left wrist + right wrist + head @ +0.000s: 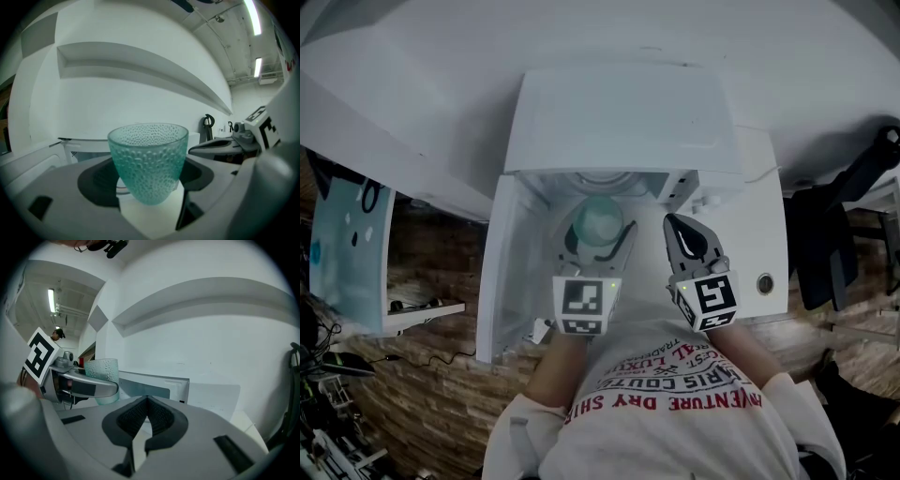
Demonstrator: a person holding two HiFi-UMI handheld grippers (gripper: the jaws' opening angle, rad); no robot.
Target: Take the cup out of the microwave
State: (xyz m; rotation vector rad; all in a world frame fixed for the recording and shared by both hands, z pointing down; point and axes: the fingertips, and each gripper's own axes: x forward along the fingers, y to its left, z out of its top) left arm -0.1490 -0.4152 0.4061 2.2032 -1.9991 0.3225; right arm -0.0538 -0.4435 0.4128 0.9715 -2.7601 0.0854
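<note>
Readable text is only on your shirt (675,394): red print, upside down in the head view, partly "ADVENTURE DRY"; the black lines above it are too broken to read. Both marker cubes carry black-and-white square codes, no lettering. Left gripper (600,240) is grasping the cup (598,221), with a dark pad on each side of the textured teal glass; the left gripper view shows it upright between the pads (98,183). The cup sits at the mouth of the open white microwave (619,122), in front of the cavity, with the wall and a white shelf (140,70) behind it rather than oven walls. The microwave door (502,272) is swung open on your left. Right gripper (689,246) hangs just right of the cup, jaws clenched together on nothing, pads meeting in the right gripper view. Nothing stands between the cup and you. Around: black chair (834,234) right, brick-pattern floor (422,375), cables (328,375) lower left
</note>
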